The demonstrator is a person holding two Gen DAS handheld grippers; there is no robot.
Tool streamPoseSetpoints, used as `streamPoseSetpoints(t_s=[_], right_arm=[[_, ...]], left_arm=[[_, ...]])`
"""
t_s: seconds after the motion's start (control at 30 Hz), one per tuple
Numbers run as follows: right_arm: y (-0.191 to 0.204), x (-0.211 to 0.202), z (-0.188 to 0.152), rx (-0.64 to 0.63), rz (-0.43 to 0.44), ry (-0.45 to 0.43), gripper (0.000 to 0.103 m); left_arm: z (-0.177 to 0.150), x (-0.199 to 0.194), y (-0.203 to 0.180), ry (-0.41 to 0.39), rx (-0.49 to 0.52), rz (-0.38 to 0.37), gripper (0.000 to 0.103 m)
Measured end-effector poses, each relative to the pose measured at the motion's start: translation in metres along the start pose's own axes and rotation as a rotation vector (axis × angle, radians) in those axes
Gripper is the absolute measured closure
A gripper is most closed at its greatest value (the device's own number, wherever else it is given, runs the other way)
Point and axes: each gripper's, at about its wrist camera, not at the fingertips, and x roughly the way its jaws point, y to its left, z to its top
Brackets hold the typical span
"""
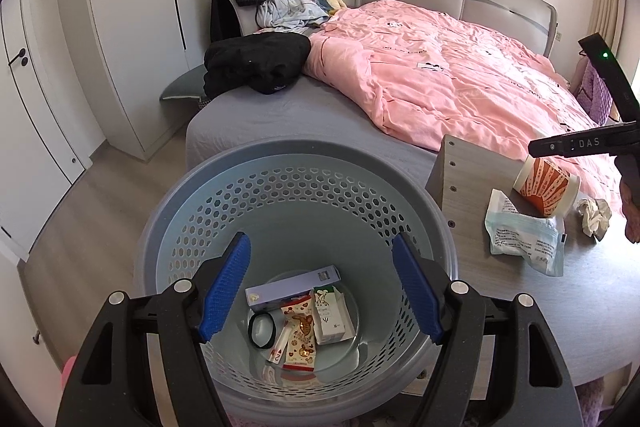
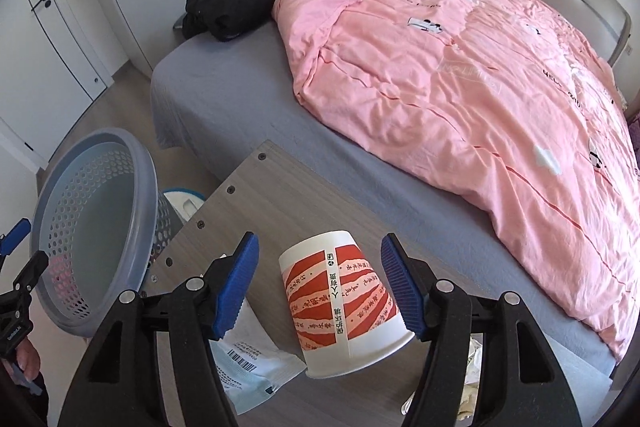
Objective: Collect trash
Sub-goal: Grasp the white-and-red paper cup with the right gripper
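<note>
My left gripper [image 1: 321, 241] hangs open above the grey-blue perforated basket [image 1: 304, 155], with nothing between its blue pads. Inside the basket lie small boxes [image 1: 292, 289], a snack wrapper [image 1: 300, 339] and a black ring [image 1: 261, 330]. My right gripper [image 2: 320, 243] is open over the wooden table [image 2: 280, 187]. Between its fingers a red-and-white paper cup [image 2: 344, 303] lies on its side; a gap shows at the left pad. A mask packet [image 2: 248, 367] and a crumpled tissue [image 2: 476, 367] lie beside the cup. The left wrist view shows cup [image 1: 546, 187], packet [image 1: 524, 239] and tissue [image 1: 596, 215].
The basket [image 2: 100, 143] stands left of the table, by its corner. Behind both is a bed [image 2: 240, 95] with a pink duvet [image 2: 460, 67] and black clothes [image 1: 256, 63]. White wardrobe doors [image 1: 132, 27] line the left wall above wooden floor [image 1: 100, 207].
</note>
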Motion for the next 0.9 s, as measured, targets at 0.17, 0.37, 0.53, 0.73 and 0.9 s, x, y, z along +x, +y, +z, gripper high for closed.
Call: streamPoseSetpoints(t_s=[0.17, 0.37, 0.53, 0.73, 0.9], right_arm=[[0.008, 0.013, 0.007, -0.068, -0.032, 0.072, 0.036], [0.021, 0.033, 0.007, -0.156, -0.082, 0.161, 0.033], [0.023, 0.050, 0.008, -0.182, -0.102, 0.220, 0.033], [0.021, 0.053, 0.005, -0.152, -0.086, 0.202, 0.044], [0.017, 0.026, -0.005, -0.088, -0.074, 0.056, 0.045]], left_arm=[[0.000, 0.000, 0.003, -0.001, -0.005, 0.006, 0.033], [0.001, -0.001, 0.005, -0.001, -0.008, 0.004, 0.033], [0.001, -0.003, 0.005, -0.007, -0.009, 0.002, 0.033], [0.000, -0.005, 0.008, -0.006, -0.011, 0.001, 0.033], [-0.001, -0.004, 0.005, -0.002, -0.009, -0.004, 0.033]])
